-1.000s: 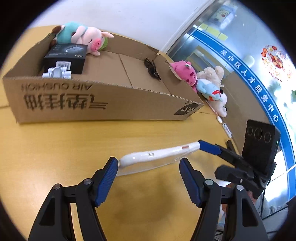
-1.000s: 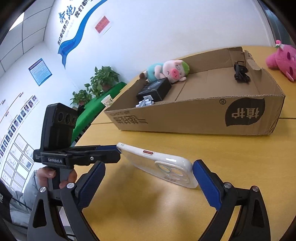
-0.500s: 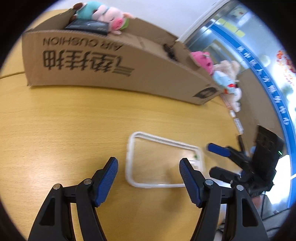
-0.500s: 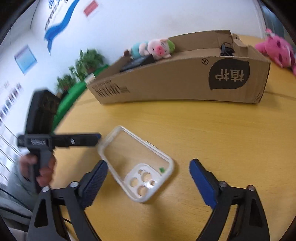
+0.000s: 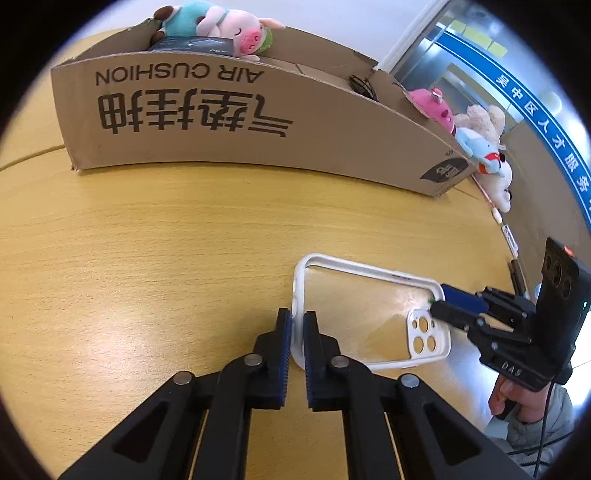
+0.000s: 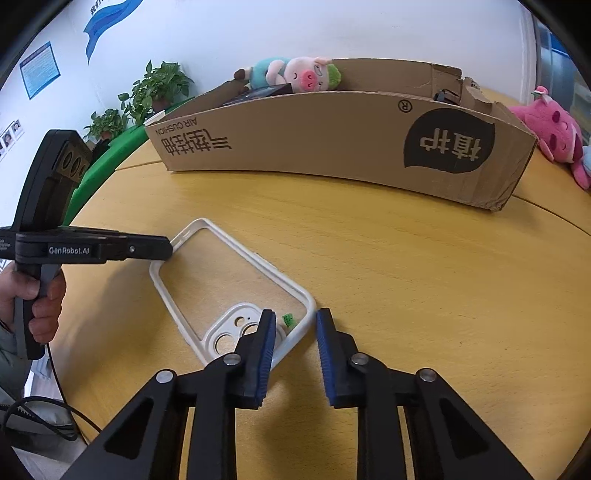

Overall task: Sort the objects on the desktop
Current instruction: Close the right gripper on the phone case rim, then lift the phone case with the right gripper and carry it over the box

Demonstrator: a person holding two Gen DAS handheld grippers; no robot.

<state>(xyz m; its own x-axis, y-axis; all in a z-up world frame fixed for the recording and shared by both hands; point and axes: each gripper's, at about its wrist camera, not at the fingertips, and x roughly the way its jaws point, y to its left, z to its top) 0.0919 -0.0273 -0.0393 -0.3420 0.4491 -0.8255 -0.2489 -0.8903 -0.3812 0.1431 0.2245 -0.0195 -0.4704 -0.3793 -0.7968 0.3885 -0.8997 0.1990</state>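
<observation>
A clear phone case with a white rim (image 5: 364, 310) lies flat on the yellow table, open side up; it also shows in the right wrist view (image 6: 229, 284). My left gripper (image 5: 298, 319) is shut on the rim of the case's end away from the camera cut-out. My right gripper (image 6: 293, 325) straddles the rim at the camera cut-out end, its jaws partly closed with a gap beside the rim. The cardboard box (image 5: 236, 125) stands behind, holding a pig plush (image 5: 236, 31), a black box (image 5: 192, 43) and a black clip (image 5: 362, 85).
Pink and pale plush toys (image 5: 476, 136) lie right of the cardboard box, the pink one also in the right wrist view (image 6: 554, 133). A cable and a pen (image 5: 508, 236) lie by the table's right edge. Potted plants (image 6: 155, 88) stand beyond the table.
The case went from held on edge above the table to lying flat. The left jaws have closed on its rim; the right jaws have narrowed around its camera end.
</observation>
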